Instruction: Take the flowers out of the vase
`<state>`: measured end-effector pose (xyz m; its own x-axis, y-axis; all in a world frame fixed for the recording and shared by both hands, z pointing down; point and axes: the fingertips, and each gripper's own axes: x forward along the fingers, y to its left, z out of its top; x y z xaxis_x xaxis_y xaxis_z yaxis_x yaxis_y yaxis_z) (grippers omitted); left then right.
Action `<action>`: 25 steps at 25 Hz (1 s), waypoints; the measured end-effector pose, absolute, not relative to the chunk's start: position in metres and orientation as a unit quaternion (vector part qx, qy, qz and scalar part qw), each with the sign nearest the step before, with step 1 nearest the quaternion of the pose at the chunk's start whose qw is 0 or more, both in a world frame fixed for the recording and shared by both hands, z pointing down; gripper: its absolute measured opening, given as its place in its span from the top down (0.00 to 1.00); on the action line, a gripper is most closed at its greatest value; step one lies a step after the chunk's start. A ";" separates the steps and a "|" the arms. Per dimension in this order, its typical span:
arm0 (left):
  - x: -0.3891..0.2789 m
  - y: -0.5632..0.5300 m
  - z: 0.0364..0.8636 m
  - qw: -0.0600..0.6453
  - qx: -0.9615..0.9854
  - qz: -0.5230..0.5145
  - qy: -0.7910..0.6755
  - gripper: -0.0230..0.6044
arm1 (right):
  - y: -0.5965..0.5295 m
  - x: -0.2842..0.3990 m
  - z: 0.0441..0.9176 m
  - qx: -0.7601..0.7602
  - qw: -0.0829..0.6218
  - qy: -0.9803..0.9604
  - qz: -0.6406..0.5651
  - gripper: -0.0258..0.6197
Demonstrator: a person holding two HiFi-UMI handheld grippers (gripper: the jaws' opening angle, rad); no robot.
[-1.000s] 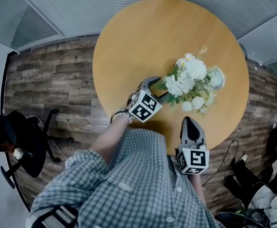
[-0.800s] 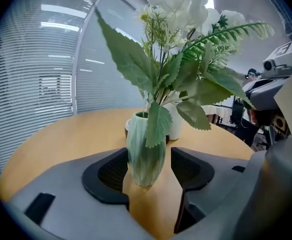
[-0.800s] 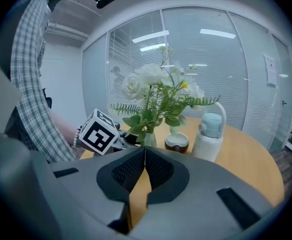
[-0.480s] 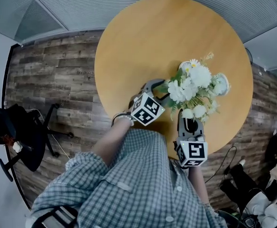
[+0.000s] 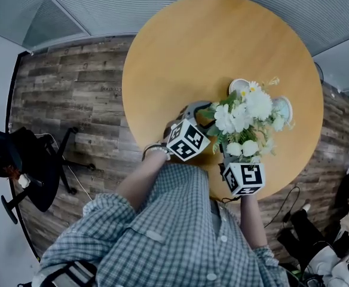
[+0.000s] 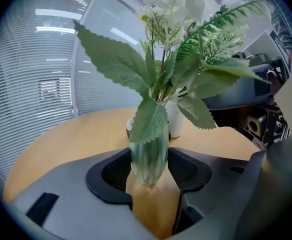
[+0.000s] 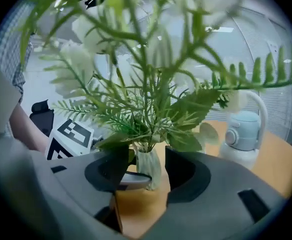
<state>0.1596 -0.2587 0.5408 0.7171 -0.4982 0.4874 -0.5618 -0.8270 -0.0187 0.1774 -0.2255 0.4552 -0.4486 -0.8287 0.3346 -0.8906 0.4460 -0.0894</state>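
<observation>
Right hand-held gripper (image 7: 148, 166) moved in from bench (image 5: 186, 52) edge to flowers (image 5: 243, 115). Jaws just opened, nothing gripped. Stems (image 7: 145, 145) apparently between them (blurred).
Left hand-held gripper (image 6: 149, 173) just closed, clamped on vase (image 6: 148, 151) standing on bench.
Flowers in vase: light, springy, crushable. Take bunched stems above rim.

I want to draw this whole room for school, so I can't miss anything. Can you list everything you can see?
table: one, light wood, round, in the middle
vase: one, ribbed greenish glass, on the table
flowers: one bunch, white with green leaves, in the vase
cup: one, white, on the table behind the flowers
kettle-like object: one, pale blue and white, on the table beside the flowers
office chair: one, black, on the floor at left
floor: dark wood planks, around the table
shirt: one, checked, on the person, bottom
left gripper: one, grey, jaws have just been closing, clamped on the vase
right gripper: one, grey, jaws have just been opening, vase in the gap, unpressed
</observation>
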 end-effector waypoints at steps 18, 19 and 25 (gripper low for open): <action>0.162 -0.265 0.542 0.061 0.926 0.254 -0.271 0.59 | -0.281 0.161 0.440 0.480 0.061 -0.864 0.138 0.67; 0.162 -0.262 0.541 0.061 0.927 0.253 -0.271 0.59 | -0.279 0.161 0.439 0.479 0.060 -0.865 0.136 0.68; 0.166 -0.262 0.540 0.063 0.927 0.250 -0.273 0.59 | -0.278 0.163 0.428 0.476 0.045 -0.869 0.130 0.85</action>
